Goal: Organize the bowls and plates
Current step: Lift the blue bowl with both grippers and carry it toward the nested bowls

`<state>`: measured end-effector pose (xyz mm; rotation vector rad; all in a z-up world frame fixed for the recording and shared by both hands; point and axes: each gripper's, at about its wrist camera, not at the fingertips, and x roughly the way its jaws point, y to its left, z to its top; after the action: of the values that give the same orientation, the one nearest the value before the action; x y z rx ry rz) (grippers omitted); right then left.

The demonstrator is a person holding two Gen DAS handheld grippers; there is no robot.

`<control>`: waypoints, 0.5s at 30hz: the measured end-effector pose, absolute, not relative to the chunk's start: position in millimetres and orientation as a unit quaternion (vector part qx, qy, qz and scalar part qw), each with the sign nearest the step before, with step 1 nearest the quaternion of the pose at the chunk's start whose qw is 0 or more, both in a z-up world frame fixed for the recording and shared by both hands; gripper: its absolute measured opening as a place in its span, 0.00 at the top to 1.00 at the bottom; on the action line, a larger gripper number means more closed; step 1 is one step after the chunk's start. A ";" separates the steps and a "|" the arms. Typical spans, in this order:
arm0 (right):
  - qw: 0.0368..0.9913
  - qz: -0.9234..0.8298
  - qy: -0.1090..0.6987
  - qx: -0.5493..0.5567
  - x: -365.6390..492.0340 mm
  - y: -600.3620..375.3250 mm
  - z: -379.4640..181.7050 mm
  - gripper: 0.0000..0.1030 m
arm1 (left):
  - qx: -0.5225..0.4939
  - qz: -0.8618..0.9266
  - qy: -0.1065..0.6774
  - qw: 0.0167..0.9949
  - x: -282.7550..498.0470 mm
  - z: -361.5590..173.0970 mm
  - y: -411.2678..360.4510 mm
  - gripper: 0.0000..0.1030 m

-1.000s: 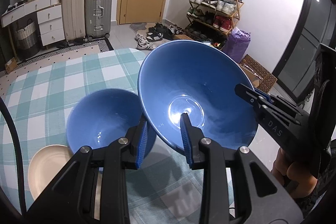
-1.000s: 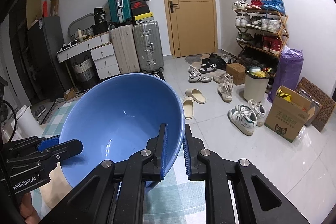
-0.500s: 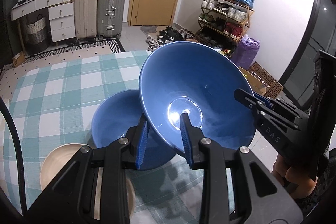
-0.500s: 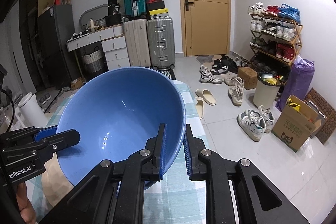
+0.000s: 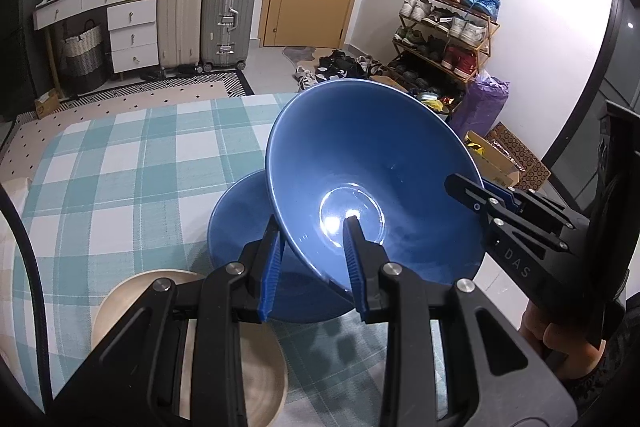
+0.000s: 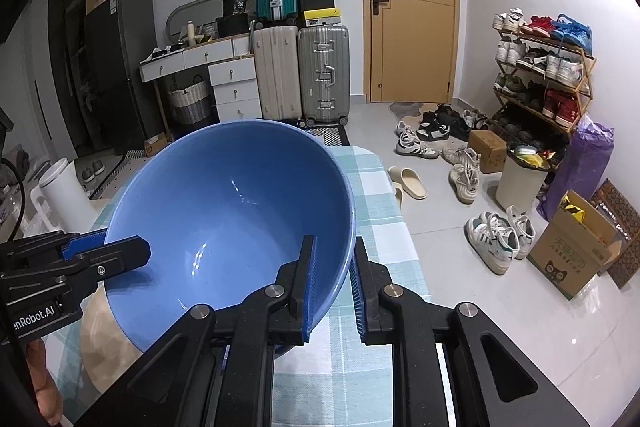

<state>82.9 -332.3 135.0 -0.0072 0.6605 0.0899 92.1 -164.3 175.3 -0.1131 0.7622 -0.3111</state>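
Observation:
Both grippers hold one large blue bowl (image 5: 372,163) by opposite sides of its rim, tilted, above the table. My left gripper (image 5: 314,263) is shut on its near rim. My right gripper (image 6: 332,283) is shut on the other side of the same bowl (image 6: 224,219); it also shows in the left wrist view (image 5: 486,193). A second blue bowl (image 5: 236,223) sits on the table, partly under the held one. A beige plate (image 5: 256,379) lies at the near edge, partly hidden by my fingers.
The table has a green-and-white checked cloth (image 5: 120,163). Its right edge (image 6: 400,227) drops to a tiled floor with shoes, a bin (image 6: 520,179) and a cardboard box (image 6: 572,251). Suitcases and drawers stand along the far wall.
Both grippers have carried the large blue bowl leftward, so it now overlaps the second bowl on the table. Both grips stay shut.

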 end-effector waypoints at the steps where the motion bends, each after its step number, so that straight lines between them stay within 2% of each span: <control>1: 0.944 0.045 0.325 -0.004 84.2 -330.5 133.9 0.85 | -0.055 -0.149 0.371 0.915 91.6 174.9 -164.0 0.74; 15: 0.938 0.061 0.340 -0.017 101.5 -318.1 114.2 0.84 | -0.056 -0.128 0.382 0.913 106.2 150.1 -145.3 0.74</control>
<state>101.5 -318.1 114.2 -0.0345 0.6937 0.1245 106.2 -145.3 150.1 -0.1156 0.7874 -0.2638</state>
